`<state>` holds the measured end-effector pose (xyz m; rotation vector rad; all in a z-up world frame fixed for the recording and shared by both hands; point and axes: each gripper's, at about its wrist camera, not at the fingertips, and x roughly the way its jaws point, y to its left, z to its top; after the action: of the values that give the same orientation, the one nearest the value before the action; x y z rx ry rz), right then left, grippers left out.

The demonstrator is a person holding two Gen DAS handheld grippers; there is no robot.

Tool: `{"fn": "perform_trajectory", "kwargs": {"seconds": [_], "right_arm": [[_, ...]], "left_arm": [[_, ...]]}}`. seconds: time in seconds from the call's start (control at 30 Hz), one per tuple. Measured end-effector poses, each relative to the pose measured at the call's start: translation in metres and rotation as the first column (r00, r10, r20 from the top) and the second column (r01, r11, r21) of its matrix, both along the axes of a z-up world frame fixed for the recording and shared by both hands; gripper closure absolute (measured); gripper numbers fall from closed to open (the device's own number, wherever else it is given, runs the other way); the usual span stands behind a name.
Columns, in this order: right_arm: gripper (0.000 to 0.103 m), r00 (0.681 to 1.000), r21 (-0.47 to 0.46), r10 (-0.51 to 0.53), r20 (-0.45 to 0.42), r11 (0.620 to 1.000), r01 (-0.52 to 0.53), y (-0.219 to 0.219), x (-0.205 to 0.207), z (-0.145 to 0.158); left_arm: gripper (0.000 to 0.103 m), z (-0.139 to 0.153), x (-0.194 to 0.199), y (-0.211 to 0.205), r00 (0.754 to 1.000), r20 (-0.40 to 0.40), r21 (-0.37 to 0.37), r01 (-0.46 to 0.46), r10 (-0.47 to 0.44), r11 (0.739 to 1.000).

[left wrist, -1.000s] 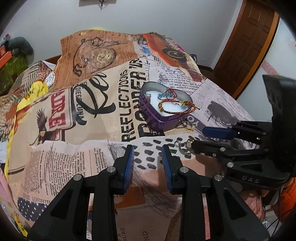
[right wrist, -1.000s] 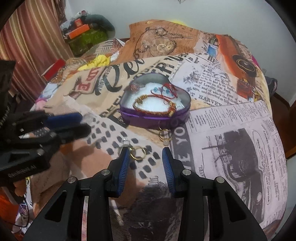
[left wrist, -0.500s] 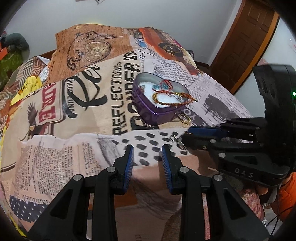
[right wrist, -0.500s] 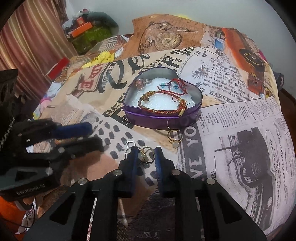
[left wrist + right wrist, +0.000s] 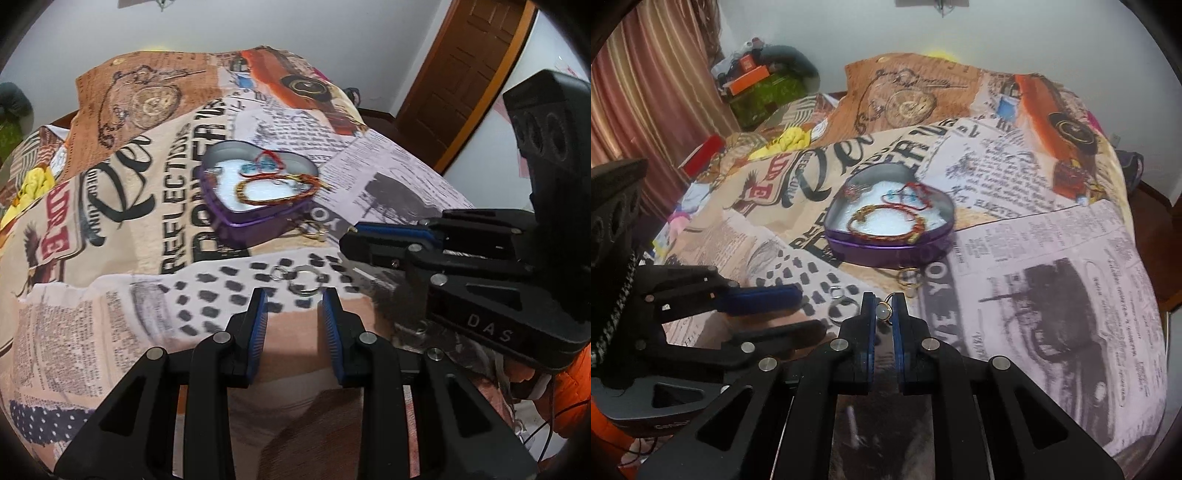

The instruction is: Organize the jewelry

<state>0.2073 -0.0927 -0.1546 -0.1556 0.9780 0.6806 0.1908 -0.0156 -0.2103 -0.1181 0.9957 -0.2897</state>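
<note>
Right gripper nipped tight on a gold ring with a pale stone, pads pressing either side of it, just off the printed blanket. Left gripper part spread, pinching nothing, hovering over two silver rings lying loose on the dotted patch just ahead of its tips. A little beyond, another gold ring resting on the cloth right beside the tin. Further on, the purple heart-shaped tin, lid off, already holding a red-and-gold bracelet and a red cord with blue beads on white padding. Looks like the pick-up step for one ring: grip made, carry to the tin not yet done. Next move probably calls for lifting clear, swinging over the tin's rim, and letting go low over the padding so the small ring does not bounce out.
</note>
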Motion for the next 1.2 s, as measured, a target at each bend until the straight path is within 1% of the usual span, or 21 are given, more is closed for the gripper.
{"fn": "perform_trajectory", "kwargs": {"seconds": [0.1, 0.37, 0.43, 0.47, 0.7, 0.87, 1.2], "right_arm": [[0.095, 1.000, 0.005, -0.021, 0.011, 1.000, 0.021, -0.009, 0.001, 0.003], [0.095, 0.999, 0.021, -0.053, 0.015, 0.998, 0.052, -0.027, 0.000, 0.005], [0.095, 0.998, 0.025, -0.058, 0.014, 0.998, 0.057, -0.030, 0.001, 0.005], [0.095, 0.998, 0.028, -0.059, 0.013, 0.998, 0.059, -0.031, 0.001, 0.005], [0.095, 0.998, 0.047, -0.067, 0.014, 0.997, 0.066, -0.034, 0.001, 0.009], [0.095, 0.997, 0.058, -0.067, 0.029, 0.996, 0.066, -0.032, 0.001, 0.016], [0.095, 0.995, 0.085, -0.068, 0.072, 0.994, 0.061, -0.023, 0.003, 0.035]], "left_arm": [[0.073, -0.004, 0.004, -0.007, 1.000, -0.008, 0.000, 0.011, -0.011, 1.000], [0.073, -0.008, 0.017, -0.012, 1.000, -0.007, -0.013, -0.012, 0.012, 1.000], [0.078, -0.008, 0.017, -0.013, 1.000, 0.001, -0.006, -0.016, 0.016, 1.000], [0.084, -0.008, 0.016, -0.013, 1.000, 0.003, 0.002, -0.015, 0.015, 1.000], [0.084, -0.004, 0.012, -0.011, 1.000, 0.017, 0.004, -0.023, 0.023, 1.000], [0.084, 0.005, 0.008, -0.006, 0.999, 0.040, 0.006, -0.037, 0.037, 0.999], [0.084, 0.040, 0.003, 0.015, 0.986, 0.142, 0.010, -0.088, 0.086, 0.996]]}}
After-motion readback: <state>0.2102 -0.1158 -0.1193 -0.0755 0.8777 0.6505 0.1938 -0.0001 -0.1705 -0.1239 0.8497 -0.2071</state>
